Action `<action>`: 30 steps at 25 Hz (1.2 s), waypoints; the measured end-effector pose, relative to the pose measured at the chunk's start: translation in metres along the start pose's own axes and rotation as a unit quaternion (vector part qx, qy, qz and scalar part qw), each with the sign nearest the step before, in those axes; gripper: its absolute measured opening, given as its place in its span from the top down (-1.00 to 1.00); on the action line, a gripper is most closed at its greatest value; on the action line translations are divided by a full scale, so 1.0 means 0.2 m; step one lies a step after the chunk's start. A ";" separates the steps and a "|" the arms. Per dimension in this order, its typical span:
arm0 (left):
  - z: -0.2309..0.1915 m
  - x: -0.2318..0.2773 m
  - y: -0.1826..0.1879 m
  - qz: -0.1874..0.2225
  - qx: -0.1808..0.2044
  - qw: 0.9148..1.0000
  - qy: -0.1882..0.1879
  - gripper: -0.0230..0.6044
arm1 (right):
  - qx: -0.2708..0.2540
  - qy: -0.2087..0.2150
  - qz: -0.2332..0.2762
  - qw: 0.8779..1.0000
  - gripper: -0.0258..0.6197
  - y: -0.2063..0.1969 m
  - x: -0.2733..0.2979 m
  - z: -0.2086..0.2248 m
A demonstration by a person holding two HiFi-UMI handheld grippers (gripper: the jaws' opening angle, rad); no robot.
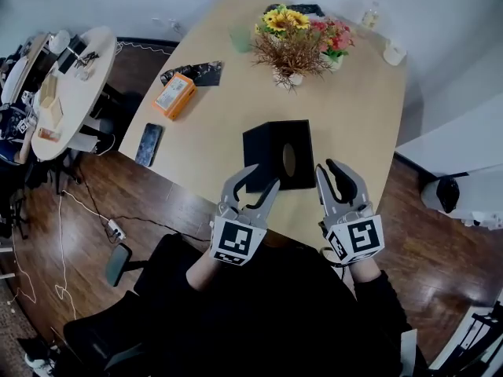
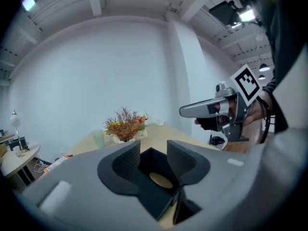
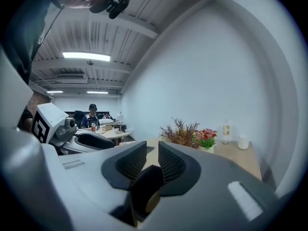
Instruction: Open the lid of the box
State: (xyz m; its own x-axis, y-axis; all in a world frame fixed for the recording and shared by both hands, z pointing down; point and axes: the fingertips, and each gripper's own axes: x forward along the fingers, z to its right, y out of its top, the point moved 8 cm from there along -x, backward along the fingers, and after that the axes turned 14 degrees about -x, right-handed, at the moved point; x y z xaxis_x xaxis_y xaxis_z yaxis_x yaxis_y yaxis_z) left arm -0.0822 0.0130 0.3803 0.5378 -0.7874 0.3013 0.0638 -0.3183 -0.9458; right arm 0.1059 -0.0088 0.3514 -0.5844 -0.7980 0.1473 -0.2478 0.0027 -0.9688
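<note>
A black box (image 1: pixel 271 151) with an oval hole in its top stands on the tan table (image 1: pixel 354 116) near the front edge. My left gripper (image 1: pixel 259 184) hangs just in front of the box's near left corner, jaws apart with nothing between them. Level with the box's right side, my right gripper (image 1: pixel 332 174) shows only a narrow gap between its jaws, also empty. In the left gripper view the box (image 2: pixel 153 161) shows through the gap of the left gripper (image 2: pixel 154 150), with the right gripper (image 2: pixel 193 116) raised beside it. The right gripper view shows the box (image 3: pixel 144 189) below the right gripper (image 3: pixel 152 152).
A vase of dried and yellow flowers (image 1: pixel 295 45) and a pink flower pot (image 1: pixel 334 42) stand behind the box. An orange packet (image 1: pixel 174 95), a phone (image 1: pixel 149 144), a green cup (image 1: pixel 240 38) and a white cup (image 1: pixel 393 52) lie around. A cluttered round table (image 1: pixel 67 85) is at left.
</note>
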 end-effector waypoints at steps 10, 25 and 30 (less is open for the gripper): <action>0.08 -0.01 0.05 0.026 0.006 1.000 -0.005 0.45 | -0.035 -0.004 0.014 0.999 0.74 0.03 0.01 -0.08; 0.05 -0.05 0.09 0.073 0.030 0.996 0.034 0.70 | -0.051 0.001 0.027 0.998 0.92 0.03 0.02 -0.09; 0.06 -0.07 0.10 0.084 0.027 0.995 0.035 0.75 | -0.045 0.000 0.031 0.998 0.92 0.04 0.00 -0.10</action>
State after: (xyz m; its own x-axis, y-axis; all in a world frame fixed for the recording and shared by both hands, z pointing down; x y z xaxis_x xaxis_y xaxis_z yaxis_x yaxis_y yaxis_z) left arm -0.0785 0.0227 0.3556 0.4841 -0.8629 0.1450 0.0248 -0.1521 -0.9881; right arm 0.0884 0.0028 0.3469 -0.6015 -0.7941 0.0874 -0.2800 0.1071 -0.9540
